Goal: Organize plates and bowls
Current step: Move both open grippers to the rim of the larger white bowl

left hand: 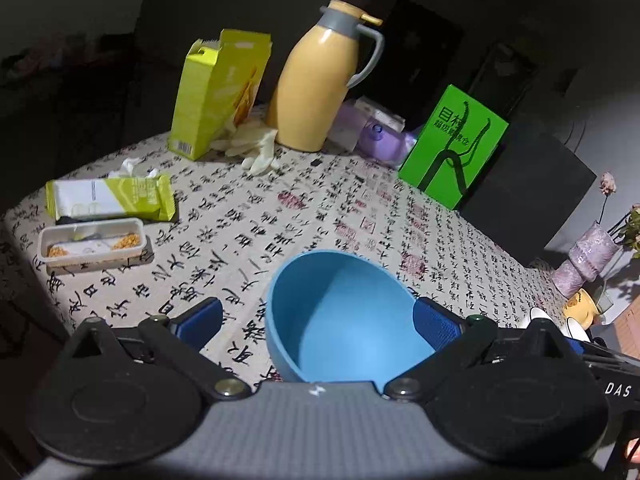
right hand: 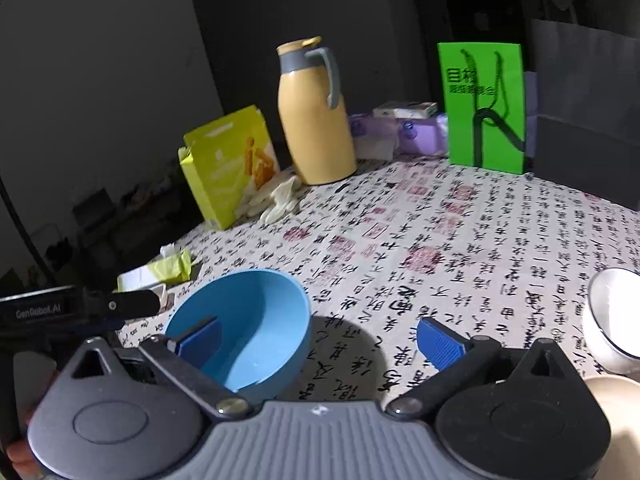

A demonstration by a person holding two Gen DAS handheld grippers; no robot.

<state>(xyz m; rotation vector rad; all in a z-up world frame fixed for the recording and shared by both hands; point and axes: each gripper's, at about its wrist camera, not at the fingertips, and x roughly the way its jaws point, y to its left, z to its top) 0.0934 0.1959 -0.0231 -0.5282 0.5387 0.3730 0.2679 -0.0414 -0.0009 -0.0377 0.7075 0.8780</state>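
where the calligraphy-print tablecloth [left hand: 248,236] runs off to the far left, a shallow plastic tray [left hand: 91,243] with crumbs lies beside a green and white snack packet [left hand: 110,199]. behind them an opened yellow-green carton [left hand: 218,92] stands upright, pale rubber gloves [left hand: 256,146] heaped at its foot, touching the base of a tall yellow thermos jug [left hand: 316,84]. right of the jug sit purple packs [left hand: 380,140], then a bright green paper bag [left hand: 454,146] against a dark box [left hand: 528,184]. at the far right edge, a purple vase [left hand: 586,258] holds flowers.

the blue bowl [left hand: 344,320] rests upright on the cloth, close in front of the left gripper [left hand: 320,320], whose blue pads are spread wide; the right pad looks just beside the bowl's rim, though whether it touches i cannot tell, and the left pad is clear of it.

from the right wrist, the right gripper [right hand: 318,340] also stands wide apart with bare cloth between its fingers; its left pad overlaps the bowl in view. a white bowl [right hand: 612,316] sits at the right edge, well apart from the blue one, with a cream dish [right hand: 616,408] nearer.
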